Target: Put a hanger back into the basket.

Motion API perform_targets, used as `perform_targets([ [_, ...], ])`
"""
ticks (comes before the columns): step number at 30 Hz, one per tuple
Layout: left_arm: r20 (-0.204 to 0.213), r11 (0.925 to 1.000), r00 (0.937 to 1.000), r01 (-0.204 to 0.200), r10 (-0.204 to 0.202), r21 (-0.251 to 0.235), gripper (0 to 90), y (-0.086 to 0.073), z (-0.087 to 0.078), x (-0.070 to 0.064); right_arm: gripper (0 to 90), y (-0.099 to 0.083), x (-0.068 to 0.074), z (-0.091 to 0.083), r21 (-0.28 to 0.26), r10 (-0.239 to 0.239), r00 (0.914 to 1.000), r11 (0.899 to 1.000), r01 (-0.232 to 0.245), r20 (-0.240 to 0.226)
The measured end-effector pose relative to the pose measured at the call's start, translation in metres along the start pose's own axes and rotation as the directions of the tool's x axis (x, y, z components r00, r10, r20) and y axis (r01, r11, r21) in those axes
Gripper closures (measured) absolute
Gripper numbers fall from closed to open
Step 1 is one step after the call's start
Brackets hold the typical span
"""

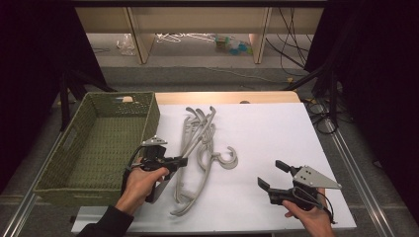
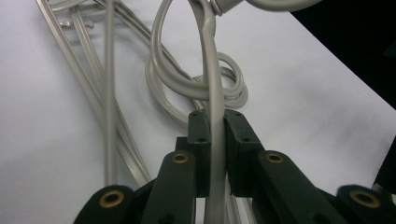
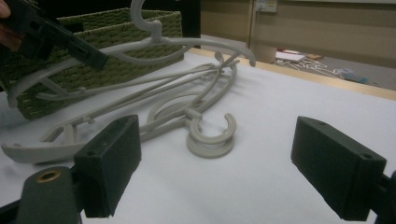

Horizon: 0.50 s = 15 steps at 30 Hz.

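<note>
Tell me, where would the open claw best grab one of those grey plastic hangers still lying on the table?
Probably by a long straight arm of the grey plastic hangers, coming down from above. The arms are thin and lie flat on the white table, so the open right claw could likely straddle one; the stacked hooks look bulkier.

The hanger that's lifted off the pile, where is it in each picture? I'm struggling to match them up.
High view: the held hanger is left of centre, slanting away from the left gripper.
Left gripper view: it is the central bar clamped between the fingers.
Right gripper view: upper left, raised in front of the basket.
Shared landmark: the stacked hooks lying on the table.
</note>
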<state>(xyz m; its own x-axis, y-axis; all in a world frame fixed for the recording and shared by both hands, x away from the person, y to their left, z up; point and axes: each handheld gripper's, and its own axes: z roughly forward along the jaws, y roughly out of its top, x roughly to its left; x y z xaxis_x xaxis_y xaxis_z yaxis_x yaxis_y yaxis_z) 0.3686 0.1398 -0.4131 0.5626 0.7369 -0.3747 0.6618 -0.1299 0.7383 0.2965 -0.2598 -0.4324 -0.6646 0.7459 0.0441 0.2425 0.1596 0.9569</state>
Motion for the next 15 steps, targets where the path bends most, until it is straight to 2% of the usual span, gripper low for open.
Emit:
perform_targets([
  [4,0.017,0.9999,0.9998,0.004,-0.004,-0.01,81.5,0.003,-0.003,0.001,16.9,0.0,0.001,0.0,0.006,0.004,1.0,1.0,-0.004,-0.001],
  [7,0.019,0.9999,0.9998,-0.008,0.008,-0.011,81.4,0.005,-0.004,0.0,16.9,-0.001,0.0,0.002,0.006,0.008,0.9999,1.0,-0.008,-0.016],
  [8,0.016,0.9999,0.9998,-0.007,0.007,-0.012,81.4,0.007,-0.004,0.0,16.9,-0.001,0.001,0.002,0.021,0.011,0.9999,1.0,-0.011,-0.008],
  [9,0.018,0.9998,0.9998,-0.011,0.011,-0.015,81.4,0.008,-0.005,0.0,16.9,-0.001,0.001,0.003,0.019,0.01,0.9996,1.0,-0.01,-0.026],
  [12,0.027,0.9994,0.9995,-0.015,0.016,-0.031,81.3,0.015,-0.009,-0.001,16.9,-0.001,0.002,0.003,0.025,0.004,0.9998,1.0,-0.003,-0.021],
  [13,0.026,0.9989,0.9993,-0.027,0.028,-0.038,81.3,0.019,-0.011,-0.002,16.9,-0.001,0.002,0.003,0.021,0.015,0.9995,1.0,-0.015,-0.028],
  [15,0.038,0.9982,0.9991,-0.019,0.021,-0.057,81.2,0.026,-0.017,-0.003,16.9,-0.001,0.001,0.003,0.022,0.018,0.9995,1.0,-0.017,-0.026],
])
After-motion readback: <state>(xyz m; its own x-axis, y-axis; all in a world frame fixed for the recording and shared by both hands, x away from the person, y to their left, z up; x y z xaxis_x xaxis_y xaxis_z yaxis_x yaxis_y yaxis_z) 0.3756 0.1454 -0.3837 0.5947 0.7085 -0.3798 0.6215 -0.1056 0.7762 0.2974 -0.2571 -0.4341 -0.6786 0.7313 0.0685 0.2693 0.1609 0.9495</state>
